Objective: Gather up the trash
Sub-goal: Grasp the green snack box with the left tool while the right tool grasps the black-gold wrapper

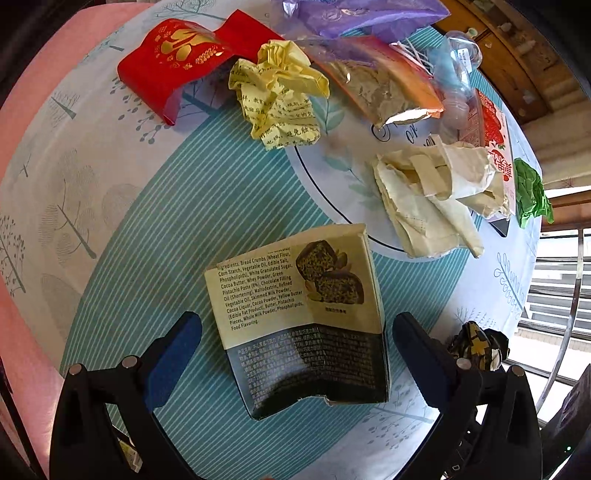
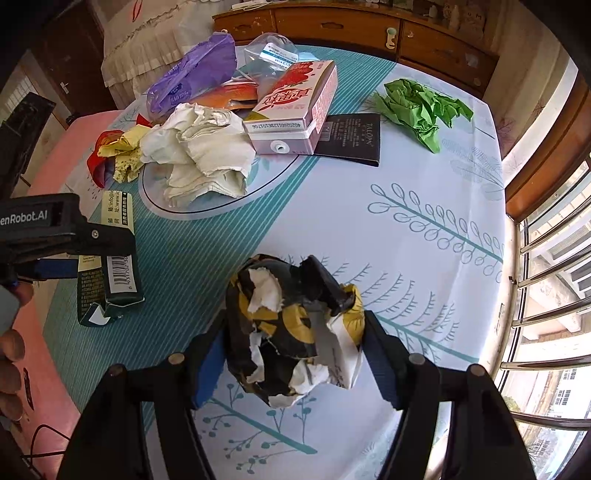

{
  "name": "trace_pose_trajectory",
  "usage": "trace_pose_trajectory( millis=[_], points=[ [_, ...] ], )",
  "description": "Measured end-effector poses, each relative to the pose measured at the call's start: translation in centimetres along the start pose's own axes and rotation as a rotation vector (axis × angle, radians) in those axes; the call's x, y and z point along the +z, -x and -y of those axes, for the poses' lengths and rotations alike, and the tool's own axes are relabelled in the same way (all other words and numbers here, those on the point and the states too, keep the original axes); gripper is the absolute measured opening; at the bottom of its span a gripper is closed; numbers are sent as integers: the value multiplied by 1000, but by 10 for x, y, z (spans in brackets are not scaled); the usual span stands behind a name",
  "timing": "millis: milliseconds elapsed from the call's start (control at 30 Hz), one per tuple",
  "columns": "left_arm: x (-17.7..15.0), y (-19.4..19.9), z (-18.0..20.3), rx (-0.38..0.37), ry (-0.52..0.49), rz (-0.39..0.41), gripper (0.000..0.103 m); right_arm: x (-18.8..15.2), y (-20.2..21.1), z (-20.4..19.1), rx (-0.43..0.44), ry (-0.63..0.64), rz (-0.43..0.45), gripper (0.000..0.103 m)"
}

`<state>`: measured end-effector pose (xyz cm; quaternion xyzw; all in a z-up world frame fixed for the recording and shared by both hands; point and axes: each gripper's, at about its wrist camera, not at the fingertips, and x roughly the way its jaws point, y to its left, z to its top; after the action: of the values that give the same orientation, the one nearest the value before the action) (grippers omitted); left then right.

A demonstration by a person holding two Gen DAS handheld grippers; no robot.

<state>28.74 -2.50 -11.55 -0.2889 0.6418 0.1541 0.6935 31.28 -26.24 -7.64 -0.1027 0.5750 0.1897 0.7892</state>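
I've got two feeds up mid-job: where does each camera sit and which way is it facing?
Left wrist: on the left gripper, looking down over its open fingers at the flattened snack box.
Right wrist: on the right gripper, fingers around the black-and-gold wad; the left gripper is at the frame's left.
Shared: box, wad, white crumpled paper.

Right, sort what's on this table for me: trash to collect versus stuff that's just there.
Trash to collect:
- black-and-gold crumpled wrapper, between the right gripper fingers
- flattened snack box, between the open left gripper fingers
- yellow paper ball
- green paper ball
- crumpled white paper
- red envelope

Just there:
- tablecloth
- wooden cabinet
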Motion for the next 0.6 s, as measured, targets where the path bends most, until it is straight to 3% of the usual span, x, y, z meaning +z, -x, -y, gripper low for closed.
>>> trace_pose_trajectory(
  millis=[33, 133, 300, 600],
  points=[
    [-1, -2, 0, -4, 8, -11, 102, 0, 0, 0, 0, 2, 0, 69],
    [-4, -5, -4, -14, 47, -13, 88, 0, 0, 0, -1, 2, 0, 69],
    [-9, -2, -15, -55, 55, 2, 86, 0, 1, -2, -8, 0, -5, 69],
    [-18, 28, -20, -46, -51, 68, 83, -8, 11, -29, 19, 28, -19, 67]
  ],
)
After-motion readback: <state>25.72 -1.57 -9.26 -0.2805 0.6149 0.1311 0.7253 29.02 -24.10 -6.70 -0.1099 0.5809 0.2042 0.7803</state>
